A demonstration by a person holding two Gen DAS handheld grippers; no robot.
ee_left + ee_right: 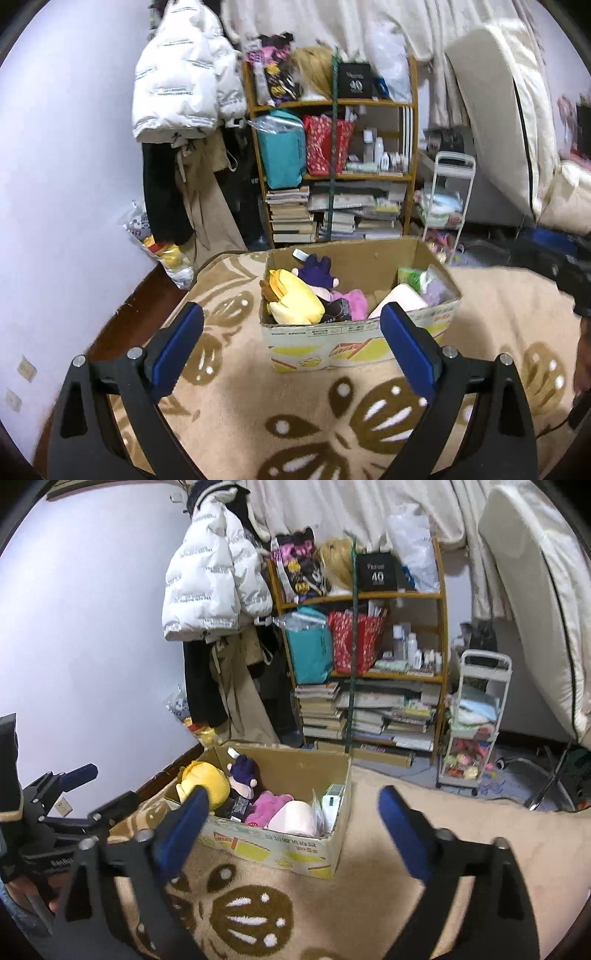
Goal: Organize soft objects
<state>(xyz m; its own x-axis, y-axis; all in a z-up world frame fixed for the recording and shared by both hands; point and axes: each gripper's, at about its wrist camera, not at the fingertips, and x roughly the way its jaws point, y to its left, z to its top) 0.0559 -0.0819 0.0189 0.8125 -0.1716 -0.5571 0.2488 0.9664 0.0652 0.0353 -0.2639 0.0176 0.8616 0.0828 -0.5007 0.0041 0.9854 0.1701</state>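
- Soft toys sit in the box on the rug: yellow plush, purple doll, pink cloth.
- Left gripper and right gripper both gape wide, empty, short of the box.
- Judged nearly done; whether anything soft remains outside is unclear.
- Right view alone shows the cart fully and the left gripper's side; left view looks straight into the box.

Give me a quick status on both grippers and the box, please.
Left gripper open, empty. Right gripper open, empty. Cardboard box on rug, yellow plush and pink cloth inside. Nothing in the way.
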